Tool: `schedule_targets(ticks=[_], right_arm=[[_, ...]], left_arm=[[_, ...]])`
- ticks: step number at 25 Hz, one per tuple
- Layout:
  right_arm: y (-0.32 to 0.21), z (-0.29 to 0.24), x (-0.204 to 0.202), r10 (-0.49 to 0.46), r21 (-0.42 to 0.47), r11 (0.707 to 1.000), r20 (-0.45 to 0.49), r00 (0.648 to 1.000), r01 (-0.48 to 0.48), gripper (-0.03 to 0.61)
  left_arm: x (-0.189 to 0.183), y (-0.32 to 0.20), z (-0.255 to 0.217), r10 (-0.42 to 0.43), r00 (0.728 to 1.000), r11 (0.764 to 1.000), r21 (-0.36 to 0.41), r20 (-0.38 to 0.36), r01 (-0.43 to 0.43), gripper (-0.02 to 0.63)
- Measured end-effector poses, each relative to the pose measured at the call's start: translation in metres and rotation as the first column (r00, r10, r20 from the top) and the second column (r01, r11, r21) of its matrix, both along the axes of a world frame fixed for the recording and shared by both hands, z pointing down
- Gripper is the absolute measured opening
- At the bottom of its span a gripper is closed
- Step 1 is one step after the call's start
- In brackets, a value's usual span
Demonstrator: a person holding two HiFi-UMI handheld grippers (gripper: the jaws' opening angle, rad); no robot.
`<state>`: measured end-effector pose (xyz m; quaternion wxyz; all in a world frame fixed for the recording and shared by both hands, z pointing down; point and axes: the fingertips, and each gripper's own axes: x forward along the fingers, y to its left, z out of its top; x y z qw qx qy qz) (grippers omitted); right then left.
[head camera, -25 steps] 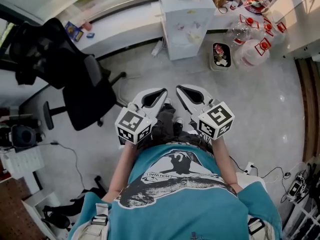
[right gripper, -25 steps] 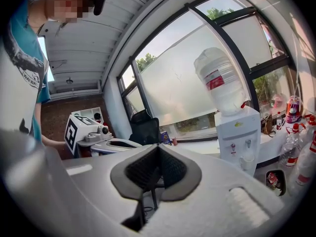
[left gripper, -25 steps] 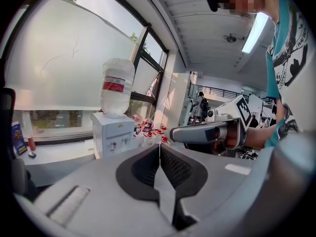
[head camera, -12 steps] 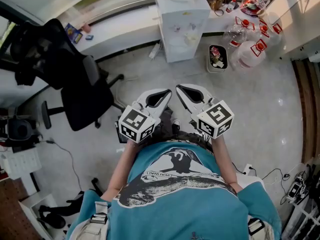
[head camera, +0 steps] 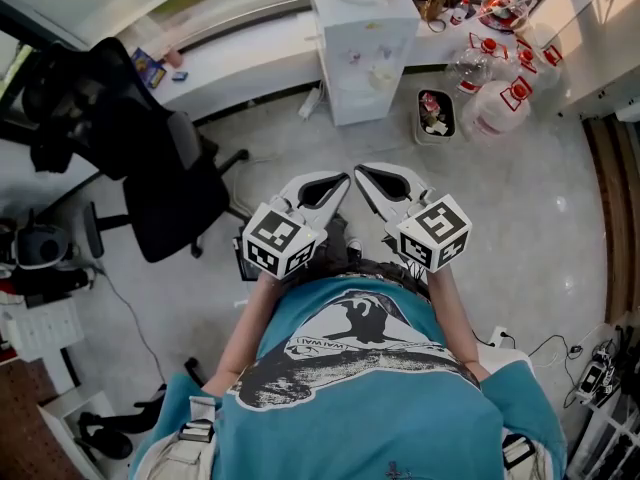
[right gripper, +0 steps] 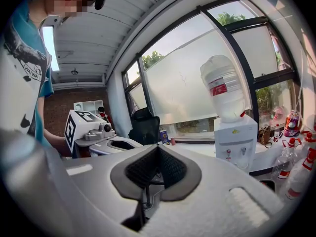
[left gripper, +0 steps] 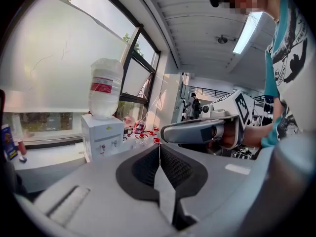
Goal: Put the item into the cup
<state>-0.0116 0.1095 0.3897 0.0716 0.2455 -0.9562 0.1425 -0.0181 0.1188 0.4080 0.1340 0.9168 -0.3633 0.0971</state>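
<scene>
I log: white-grey left gripper [head camera: 338, 181], jaws together, empty; white-grey right gripper [head camera: 366, 172], likewise; boxy white water dispenser [head camera: 365, 43] beyond.

"WAIWAI" across the graphic on the person's teal T-shirt [head camera: 360, 408]; nothing else legible.

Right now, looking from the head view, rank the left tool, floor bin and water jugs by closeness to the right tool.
1. Left tool: beside the right tool, tips close together.
2. Bin: on the floor, ahead and right.
3. Water jugs: past the bin, farther right.
</scene>
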Motion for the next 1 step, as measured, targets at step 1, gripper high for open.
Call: schedule_targets(ticks=[1], right_arm=[[0.0008, -0.0002, -0.0003, 0.001, 0.002, 1.0, -0.001, 1.0, -0.001, 0.0]], left_arm=[[0.0005, 0.0008, 0.0002, 0.004, 1.0, 1.0, 0.0, 0.0, -0.004, 0.017]])
